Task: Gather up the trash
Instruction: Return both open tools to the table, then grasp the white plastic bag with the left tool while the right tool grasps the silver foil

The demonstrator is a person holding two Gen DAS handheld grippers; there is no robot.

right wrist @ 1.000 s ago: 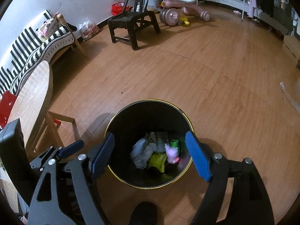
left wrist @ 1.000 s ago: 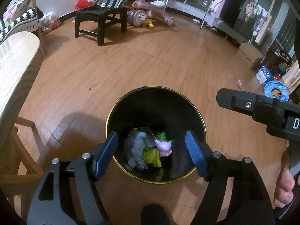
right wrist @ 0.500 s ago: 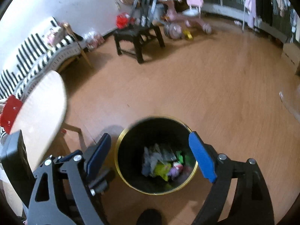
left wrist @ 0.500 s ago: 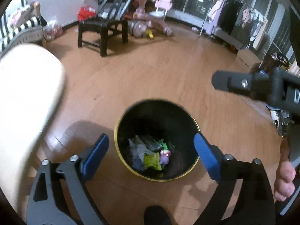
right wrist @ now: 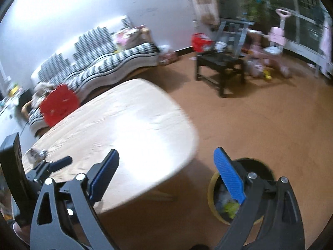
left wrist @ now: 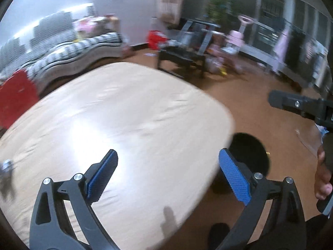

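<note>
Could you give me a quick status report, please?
Both grippers, left and right, open, empty. Trash bin on floor beside table. Small crumpled item on tabletop.

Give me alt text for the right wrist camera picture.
The open, empty right gripper hangs over the edge of a pale wooden table, with a black trash bin holding scraps on the floor beside it. A striped sofa lines the wall.

Motion-blurred throughout; trash bin [left wrist: 252, 156] half hidden behind table [left wrist: 124, 125] edge; small object [left wrist: 6, 167] at left edge too smeared to identify.
</note>
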